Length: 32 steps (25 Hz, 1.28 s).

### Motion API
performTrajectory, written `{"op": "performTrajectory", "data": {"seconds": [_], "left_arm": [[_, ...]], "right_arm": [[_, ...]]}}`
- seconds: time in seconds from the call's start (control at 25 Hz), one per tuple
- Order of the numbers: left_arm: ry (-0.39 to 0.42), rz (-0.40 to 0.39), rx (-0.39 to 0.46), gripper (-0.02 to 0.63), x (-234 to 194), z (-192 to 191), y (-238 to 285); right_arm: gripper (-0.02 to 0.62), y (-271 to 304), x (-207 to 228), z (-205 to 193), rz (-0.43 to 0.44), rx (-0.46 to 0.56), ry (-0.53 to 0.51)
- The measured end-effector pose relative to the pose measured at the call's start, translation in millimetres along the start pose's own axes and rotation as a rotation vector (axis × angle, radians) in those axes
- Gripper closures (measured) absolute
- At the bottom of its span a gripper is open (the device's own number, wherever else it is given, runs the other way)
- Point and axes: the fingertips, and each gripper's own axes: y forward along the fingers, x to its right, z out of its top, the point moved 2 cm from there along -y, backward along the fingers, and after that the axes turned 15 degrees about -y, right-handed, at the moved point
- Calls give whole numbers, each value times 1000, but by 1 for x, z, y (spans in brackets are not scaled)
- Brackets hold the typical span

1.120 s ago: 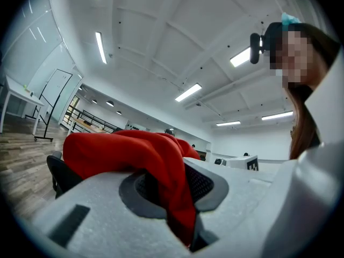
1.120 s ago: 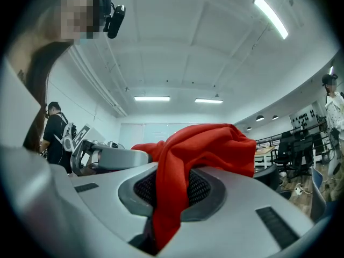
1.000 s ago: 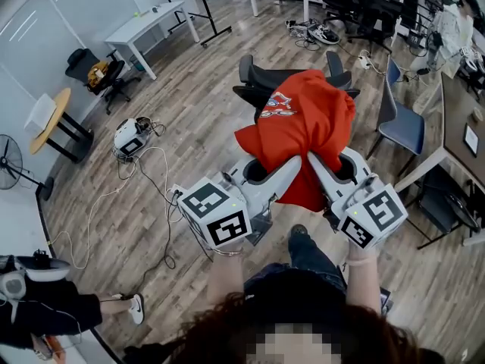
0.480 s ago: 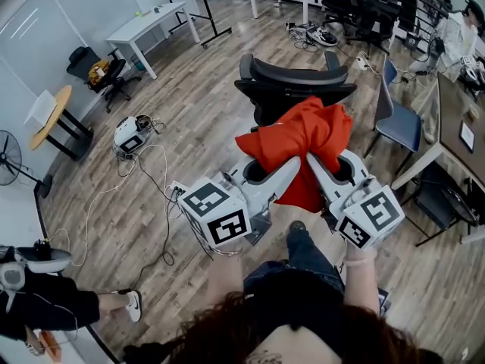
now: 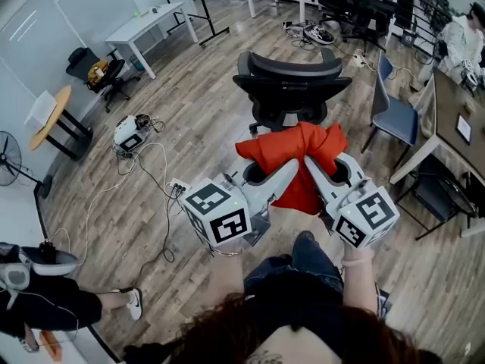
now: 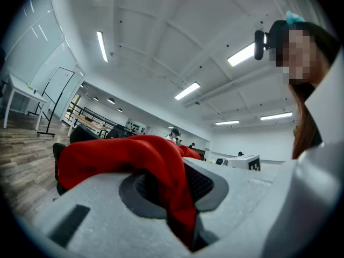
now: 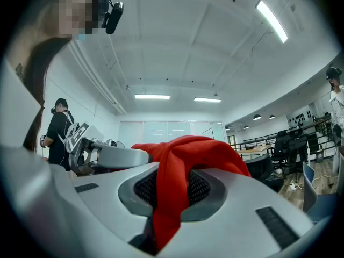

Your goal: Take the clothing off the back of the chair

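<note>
The red shirt (image 5: 299, 156) is off the chair and hanging in mid-air, bunched into a loose bundle just in front of the person. Nearest to us, the left tongs (image 6: 180, 208) are clamped on a fold of it: the red cloth runs right down between the dark ribbed pads and spills out below. Same story for the right tongs (image 7: 166, 214), squeezed on their own fold, with fabric draped over the upper jaw. The two pairs come in side by side and meet at the near edge of the bundle, tips almost together. My guess is that the double pinch is there so the soft cloth cannot slide out of one grip and drag. Most of the shirt sags beyond and below the tips, clear of the floor (image 5: 189, 120).

Further out stands the black chair (image 5: 292, 78), its backrest bare, with a gap between it and the shirt. Beyond that are loose cables (image 5: 148, 161), a blue chair (image 5: 398, 120) and a white table (image 5: 148, 25).
</note>
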Motion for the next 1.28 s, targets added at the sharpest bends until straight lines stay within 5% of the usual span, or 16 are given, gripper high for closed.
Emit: {"op": "performTrajectory", "data": {"seconds": [1.28], "left_arm": [[83, 95, 37, 525, 109, -44, 28]], "right_arm": [[532, -112, 6, 33, 78, 6, -21]]}}
